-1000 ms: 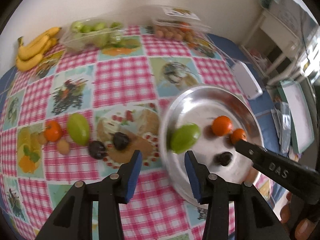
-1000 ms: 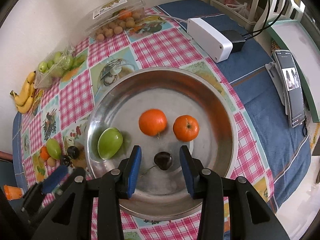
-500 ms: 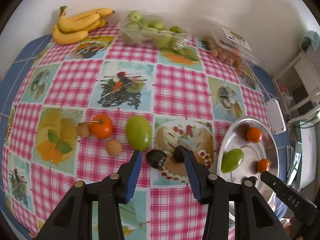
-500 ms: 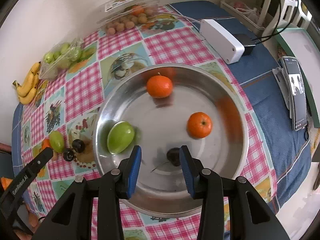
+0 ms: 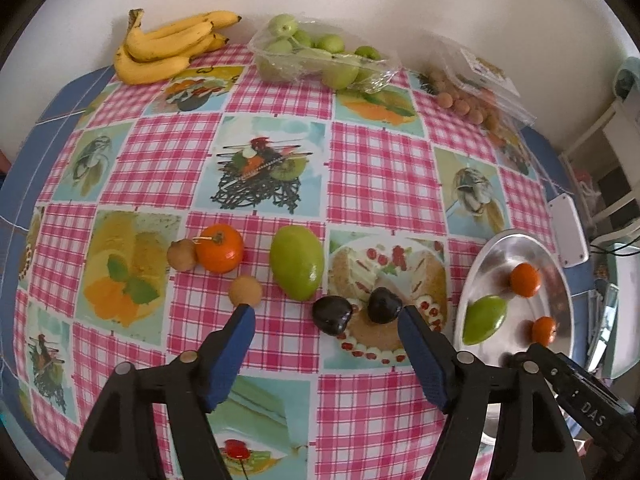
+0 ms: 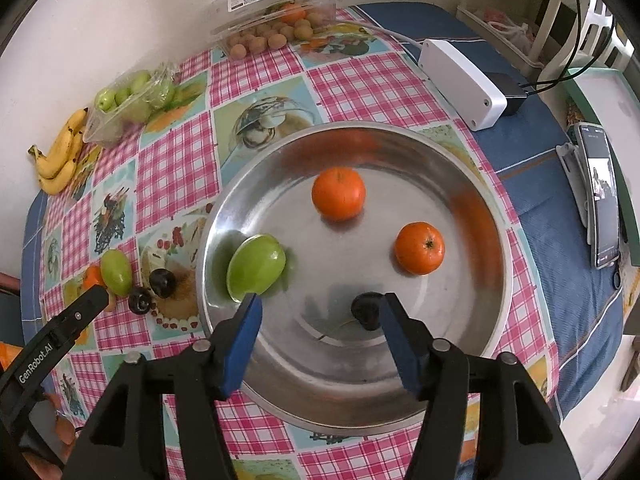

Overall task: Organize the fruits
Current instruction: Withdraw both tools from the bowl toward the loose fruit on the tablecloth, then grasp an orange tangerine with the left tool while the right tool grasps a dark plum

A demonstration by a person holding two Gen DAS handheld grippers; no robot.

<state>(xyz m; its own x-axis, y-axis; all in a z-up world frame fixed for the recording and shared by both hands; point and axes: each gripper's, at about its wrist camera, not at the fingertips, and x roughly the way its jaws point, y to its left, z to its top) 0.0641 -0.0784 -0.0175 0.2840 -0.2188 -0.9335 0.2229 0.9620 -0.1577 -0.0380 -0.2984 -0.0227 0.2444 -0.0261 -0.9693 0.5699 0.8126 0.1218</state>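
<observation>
My left gripper [image 5: 326, 312] is open and empty above the checked tablecloth, with two dark plums [image 5: 332, 315] [image 5: 384, 305] just ahead of its fingertips. A green mango [image 5: 297, 268], an orange [image 5: 219, 248] and two small brown fruits [image 5: 245, 290] lie beyond. My right gripper [image 6: 320, 304] is open and empty over the near side of the steel plate [image 6: 460, 352]. The plate holds a green mango [image 6: 256, 269], two oranges [image 6: 339, 194] [image 6: 420, 248] and a dark plum [image 6: 366, 310] beside the right finger.
Bananas [image 5: 168, 50], a bag of green fruit [image 5: 320, 58] and a clear box of small brown fruits [image 5: 472, 92] line the wall. A white box [image 6: 460, 82] with cable and a phone [image 6: 602, 196] lie right of the plate on blue cloth.
My left gripper swung left from the plate to the loose fruit and opened wider. My right gripper opened wider and drew back slightly. One orange rolled toward the plate's far side.
</observation>
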